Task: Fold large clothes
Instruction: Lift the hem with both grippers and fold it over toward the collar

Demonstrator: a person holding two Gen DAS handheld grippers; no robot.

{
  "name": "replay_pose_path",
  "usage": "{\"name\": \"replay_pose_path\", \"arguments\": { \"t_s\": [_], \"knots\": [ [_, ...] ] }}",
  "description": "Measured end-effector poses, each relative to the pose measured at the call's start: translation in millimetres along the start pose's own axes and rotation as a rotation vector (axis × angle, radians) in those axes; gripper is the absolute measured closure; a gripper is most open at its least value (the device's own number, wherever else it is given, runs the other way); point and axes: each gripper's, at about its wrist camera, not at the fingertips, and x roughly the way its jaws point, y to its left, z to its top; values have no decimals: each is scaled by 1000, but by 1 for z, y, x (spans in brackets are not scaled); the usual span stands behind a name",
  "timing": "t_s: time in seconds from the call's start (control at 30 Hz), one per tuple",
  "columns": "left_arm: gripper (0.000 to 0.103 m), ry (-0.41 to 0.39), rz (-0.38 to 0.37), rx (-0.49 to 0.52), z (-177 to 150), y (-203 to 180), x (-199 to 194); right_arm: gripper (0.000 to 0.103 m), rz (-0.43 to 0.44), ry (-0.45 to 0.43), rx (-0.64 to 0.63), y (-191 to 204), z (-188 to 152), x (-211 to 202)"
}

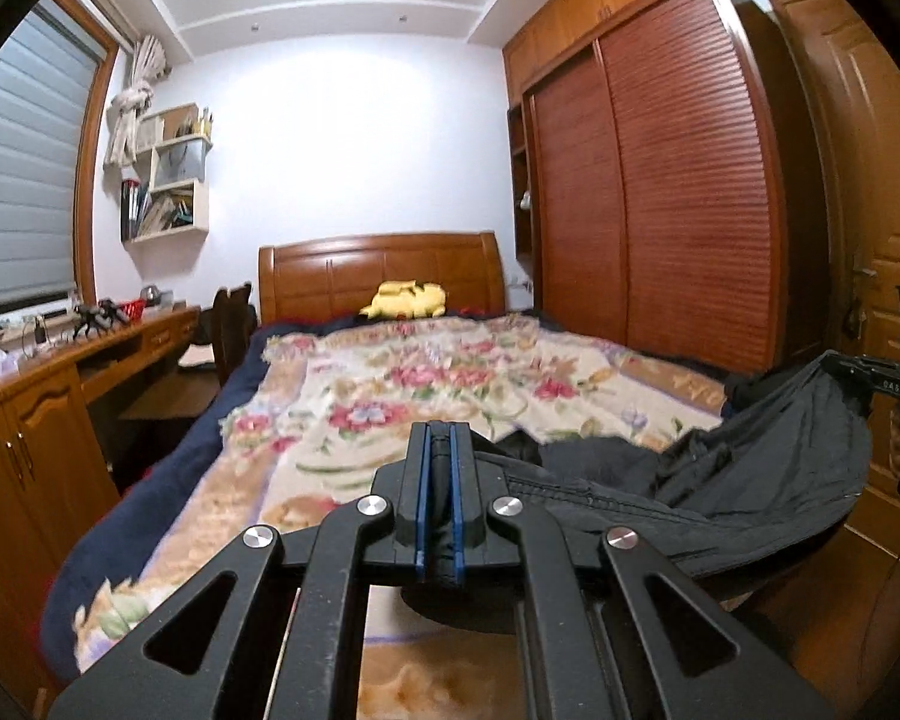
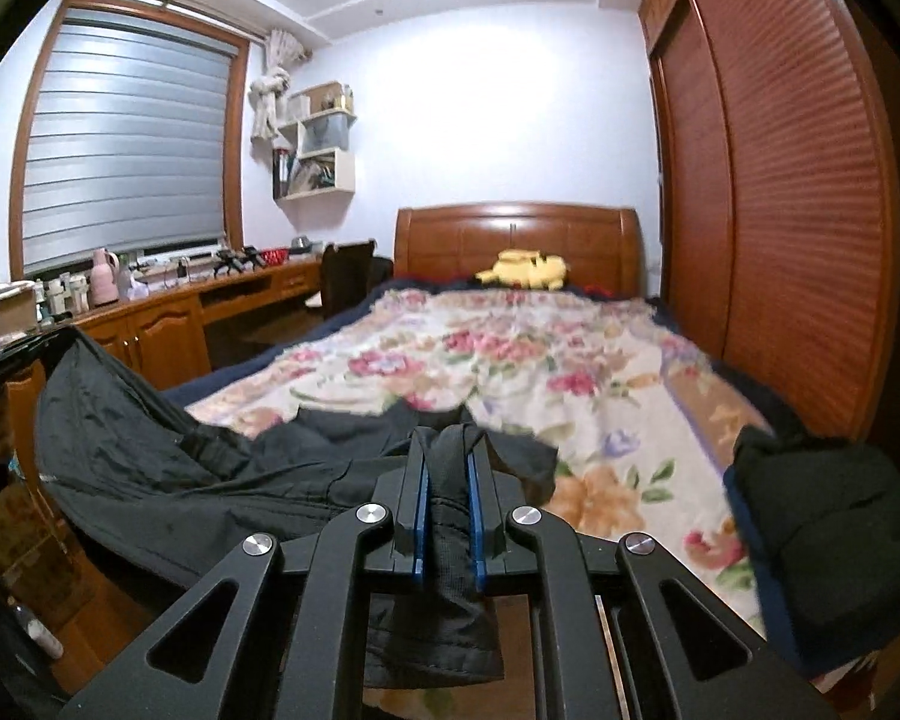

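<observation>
You hold the black garment stretched left to right between both clenched tongs, left and right, its bulk sagging toward the near end of the bed.

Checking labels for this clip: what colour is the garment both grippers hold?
Black garment, clearest in the right wrist view, spread over the floral blanket.

Floral blanket covers the bed. Yellow plush toy lies against the wooden headboard. Slatted wardrobe stands right; table, cluttered, runs under the blinded window. Wall shelves hold books.
</observation>
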Motion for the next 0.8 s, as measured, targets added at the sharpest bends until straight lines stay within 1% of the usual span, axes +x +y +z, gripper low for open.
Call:
{"name": "replay_pose_path", "arguments": {
  "t_s": [0.1,0.17,0.23,0.27,0.33,0.4,0.47,0.63,0.7,0.8],
  "knots": [
    [97,-21,0,16,14,-3,-5,93,13,-21,-17,4,6,-24],
    [97,-33,-14,5,28,-3,-8,93,26,-28,-11,2,8,-34],
    [97,-51,-11,13,36,-5,-12,93,11,-49,-21,2,14,-46],
    [97,-58,-6,14,41,-4,-10,93,8,-56,-24,0,14,-44],
    [97,-57,-4,4,45,0,-5,93,10,-74,-17,-3,19,-52],
    [97,-35,9,-9,45,8,11,93,6,-79,-17,-7,20,-45],
    [97,-6,35,-11,40,11,28,93,5,-59,-8,-11,19,-25],
    [97,129,126,5,8,22,102,93,-37,41,4,-16,16,51],
    [97,187,142,7,-11,25,130,93,-59,95,10,-20,8,84],
    [97,271,147,-10,-42,33,171,93,-83,189,15,-25,-16,133]
  ]
}}
